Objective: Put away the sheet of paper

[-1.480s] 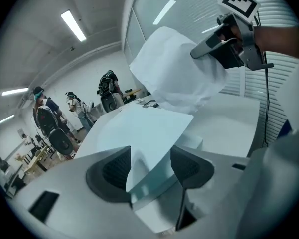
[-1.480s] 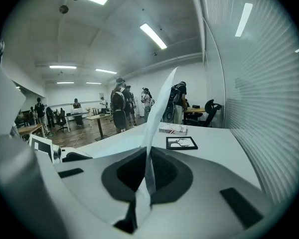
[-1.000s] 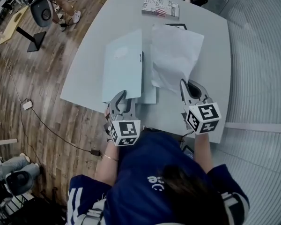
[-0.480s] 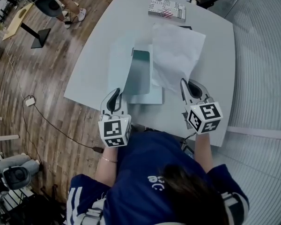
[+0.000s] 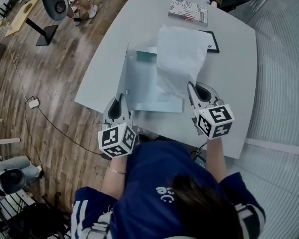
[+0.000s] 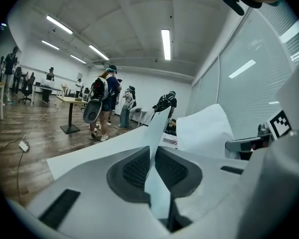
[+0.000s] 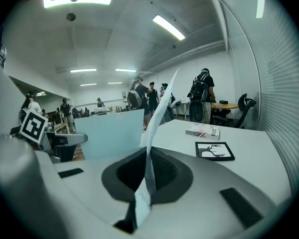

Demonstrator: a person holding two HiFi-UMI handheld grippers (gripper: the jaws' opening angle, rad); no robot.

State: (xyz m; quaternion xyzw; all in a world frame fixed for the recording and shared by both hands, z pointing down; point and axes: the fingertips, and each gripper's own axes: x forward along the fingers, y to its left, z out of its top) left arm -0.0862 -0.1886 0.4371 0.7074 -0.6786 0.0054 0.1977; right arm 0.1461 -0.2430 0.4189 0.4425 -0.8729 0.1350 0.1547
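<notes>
Your left gripper (image 6: pixel 152 151): the jaws have just been closing and now pinch the thin edge of the pale blue folder cover (image 6: pixel 157 193), which runs upright between the pads and rises ahead of them. Your right gripper (image 7: pixel 149 156): jaws pressed together on the near edge of the sheet of paper (image 5: pixel 182 56), which passes edge-on between the pads and curves up and away beyond the tips. The sheet is white, slightly bowed, and lifted off the surface. It hangs ahead of the right gripper and just to the right of the raised cover, and its lower part overlaps the open folder (image 5: pixel 152 91). The folder's lower leaf lies flat between the two grippers, ahead of both. Table (image 5: pixel 229 83): pale, rounded corners, carries all items. Framed picture (image 5: pixel 212 41): black border, lies flat beyond the sheet's far right edge, partly covered by it in the head view. Book (image 5: pixel 188 11): lies flat near the table's far edge, well beyond both grippers. Past the table to the left of your left gripper are a wooden floor, office chairs and several people standing.
</notes>
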